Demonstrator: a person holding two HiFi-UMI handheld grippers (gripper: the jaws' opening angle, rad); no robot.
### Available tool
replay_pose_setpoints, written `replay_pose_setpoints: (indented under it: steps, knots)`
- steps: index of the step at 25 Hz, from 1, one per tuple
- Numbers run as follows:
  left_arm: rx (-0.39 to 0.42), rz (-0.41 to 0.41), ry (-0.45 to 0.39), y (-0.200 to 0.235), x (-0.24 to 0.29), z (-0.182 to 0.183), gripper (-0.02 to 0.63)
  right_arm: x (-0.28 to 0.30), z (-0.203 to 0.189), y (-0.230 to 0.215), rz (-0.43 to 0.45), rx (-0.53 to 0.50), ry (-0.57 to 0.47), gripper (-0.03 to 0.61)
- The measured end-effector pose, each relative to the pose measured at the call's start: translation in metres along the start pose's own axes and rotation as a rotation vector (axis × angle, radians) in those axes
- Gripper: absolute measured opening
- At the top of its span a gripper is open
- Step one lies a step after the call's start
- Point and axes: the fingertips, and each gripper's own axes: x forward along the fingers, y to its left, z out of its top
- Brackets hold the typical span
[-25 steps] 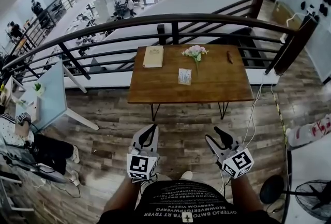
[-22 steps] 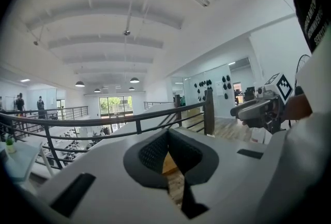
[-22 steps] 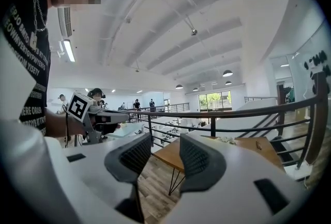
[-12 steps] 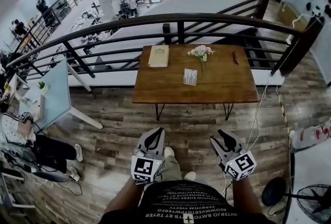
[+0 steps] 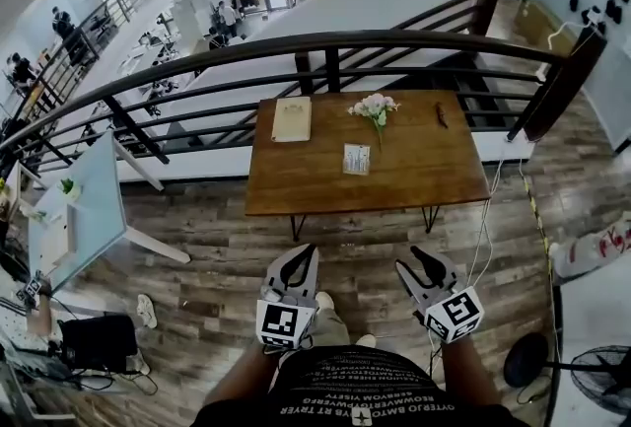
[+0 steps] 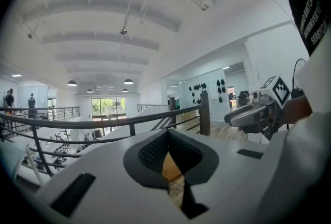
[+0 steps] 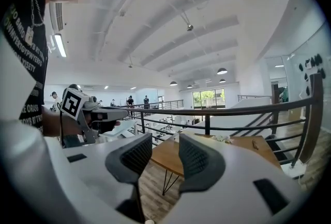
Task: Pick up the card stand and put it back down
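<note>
The card stand (image 5: 356,159), a small white upright card, sits at the middle of the wooden table (image 5: 414,164) ahead of me. Both grippers hang over the floor, well short of the table's near edge. My left gripper (image 5: 304,250) has its pads meeting at the tips with nothing in them; the left gripper view (image 6: 166,135) shows the same. My right gripper (image 5: 409,265) stands open with a clear gap between its pads (image 7: 194,158). Its jaws have just been closing a little, with nothing between them.
On the table also lie a cream book (image 5: 292,118), a small bunch of flowers (image 5: 373,106) and a small brown thing (image 5: 441,115). A dark metal railing (image 5: 325,45) runs behind it. A pale blue table (image 5: 89,208) stands left, a fan (image 5: 592,376) at lower right.
Both grippers have drifted a little forward toward the table as the person steps. A shoe now shows on the floor between them. The card stand has not moved.
</note>
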Motion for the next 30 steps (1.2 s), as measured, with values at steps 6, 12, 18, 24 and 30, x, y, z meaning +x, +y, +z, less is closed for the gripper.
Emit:
replay_pose_setpoints:
  steps: [6, 12, 18, 24, 30]
  knots:
    - [-0.008, -0.033, -0.019, 0.028, 0.032, 0.007, 0.023, 0.034, 0.014, -0.021, -0.04, -0.023, 0.009, 0.15]
    - [-0.021, -0.055, -0.014, 0.049, 0.061, 0.007, 0.023, 0.068, 0.027, -0.038, -0.039, -0.035, 0.025, 0.15]
    - [-0.029, -0.072, 0.005, 0.073, 0.082, -0.001, 0.023, 0.103, 0.031, -0.041, -0.021, -0.035, 0.037, 0.15]
    - [-0.025, -0.079, 0.014, 0.097, 0.102, -0.004, 0.023, 0.131, 0.033, -0.046, -0.024, -0.018, 0.039, 0.15]
    - [-0.022, -0.086, 0.019, 0.122, 0.112, -0.002, 0.023, 0.157, 0.038, -0.047, -0.024, -0.016, 0.039, 0.15]
